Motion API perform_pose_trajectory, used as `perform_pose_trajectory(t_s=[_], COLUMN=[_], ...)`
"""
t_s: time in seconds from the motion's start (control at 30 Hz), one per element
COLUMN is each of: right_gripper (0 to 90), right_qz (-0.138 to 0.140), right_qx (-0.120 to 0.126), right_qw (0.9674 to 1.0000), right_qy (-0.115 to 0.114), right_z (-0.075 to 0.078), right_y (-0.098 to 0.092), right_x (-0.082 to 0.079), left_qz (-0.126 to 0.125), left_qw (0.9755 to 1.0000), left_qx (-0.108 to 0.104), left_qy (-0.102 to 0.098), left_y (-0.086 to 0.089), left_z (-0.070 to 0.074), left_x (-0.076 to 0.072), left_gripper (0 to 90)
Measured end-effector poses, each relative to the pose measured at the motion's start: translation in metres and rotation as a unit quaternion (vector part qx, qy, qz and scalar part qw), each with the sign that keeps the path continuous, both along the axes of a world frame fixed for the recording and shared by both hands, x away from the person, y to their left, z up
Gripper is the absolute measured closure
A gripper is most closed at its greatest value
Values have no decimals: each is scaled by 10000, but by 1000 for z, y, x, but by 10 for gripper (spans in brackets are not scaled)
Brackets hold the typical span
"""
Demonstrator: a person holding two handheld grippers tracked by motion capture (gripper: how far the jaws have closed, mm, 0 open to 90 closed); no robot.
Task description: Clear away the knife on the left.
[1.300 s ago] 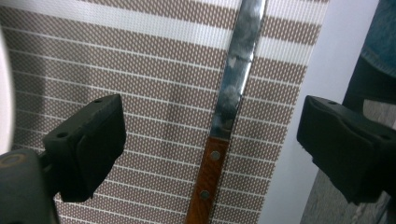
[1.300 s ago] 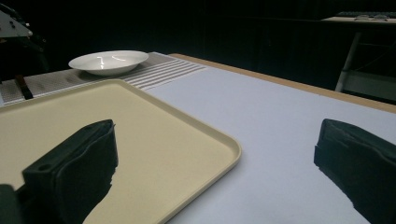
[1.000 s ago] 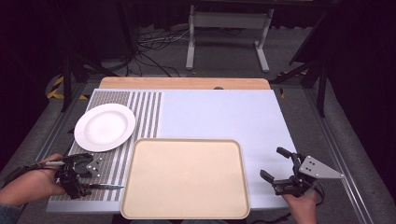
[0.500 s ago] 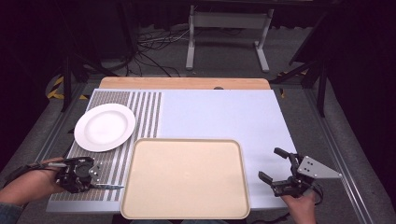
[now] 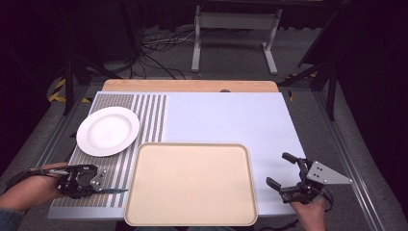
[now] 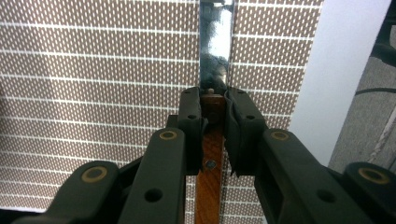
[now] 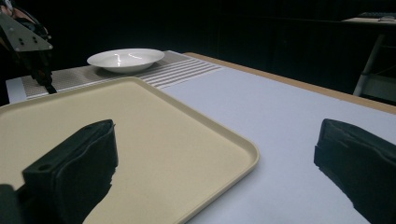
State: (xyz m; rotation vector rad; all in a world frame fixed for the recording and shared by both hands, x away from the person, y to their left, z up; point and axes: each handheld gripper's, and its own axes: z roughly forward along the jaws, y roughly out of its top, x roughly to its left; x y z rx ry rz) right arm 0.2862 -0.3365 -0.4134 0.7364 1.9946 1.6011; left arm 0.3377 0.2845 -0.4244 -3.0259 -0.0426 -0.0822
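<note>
A knife with a wooden handle [image 6: 212, 154] and a steel blade [image 6: 215, 51] lies on the brown striped mat [image 5: 111, 171] at the table's front left. My left gripper [image 6: 214, 100] is shut on the handle just behind the blade. From above, the left gripper [image 5: 79, 180] sits low on the mat, and the blade [image 5: 114, 191] points right toward the tray. My right gripper [image 5: 280, 169] hovers open and holds nothing near the front right corner, just right of the beige tray [image 5: 192, 185]. Its view looks past the tray's corner [image 7: 140, 140].
A white plate [image 5: 108, 131] rests on the striped mat behind the left gripper, and the plate [image 7: 125, 59] also shows far off from the right gripper. The pale blue tabletop [image 5: 226, 118] stretches behind the tray. A metal stand [image 5: 235, 29] is on the floor beyond.
The left gripper has turned slightly on the knife handle while the blade stays put. The right gripper has hardly moved.
</note>
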Motion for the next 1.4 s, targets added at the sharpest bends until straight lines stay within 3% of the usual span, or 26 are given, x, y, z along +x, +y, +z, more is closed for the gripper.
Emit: perform_pose_trajectory(t_s=[0.17,0.2,0.23,0.3,0.47,0.6,0.63,0.8,0.9,1.13,1.23,1.27,1.3,1.37,1.4], right_gripper=[0,0,0,0,0,0,0,0,0,0,0,0,0,0,0], right_qz=[3,8,8,25,16,10,12,26,9,11,16,11,11,10,9], right_qx=[4,2,2,-11,7,15,6,15,14,12,7,10,10,9,12], right_qw=[10000,10000,10000,10000,10000,10000,10000,10000,10000,10000,10000,10000,10000,10000,10000], right_qy=[-9,-7,-7,-10,4,12,13,7,20,21,23,38,38,41,38], right_z=[0,0,0,0,0,0,0,0,0,0,0,0,0,-1,-1], right_y=[0,1,1,1,-1,-1,-1,0,-1,-2,-2,-2,-2,-2,-2], right_x=[0,0,0,1,0,0,0,0,0,0,1,1,1,1,1], left_qz=[126,127,150,162,302,553,703,986,1346,1777,1988,1988,2018,2180,2188], left_qw=[9999,9998,9998,9997,9986,9962,9946,9894,9822,9684,9603,9603,9587,9525,9514], left_qx=[-107,-56,-152,-135,-359,-644,-748,-1066,-1310,-1748,-1955,-1955,-1999,-2123,-2166], left_qy=[-23,-122,-31,-146,-234,-170,-152,-94,-18,106,109,109,120,121,101], left_y=[2,1,2,1,3,3,2,-1,-3,-9,-13,-13,-15,-19,-21], left_z=[9,12,13,19,34,47,50,60,65,75,80,80,81,83,84], left_x=[1,1,2,2,2,2,3,5,7,11,11,11,11,11,11], left_gripper=[784,784,784,784,784,785,785,785,784,784,784,784,784,784,784])
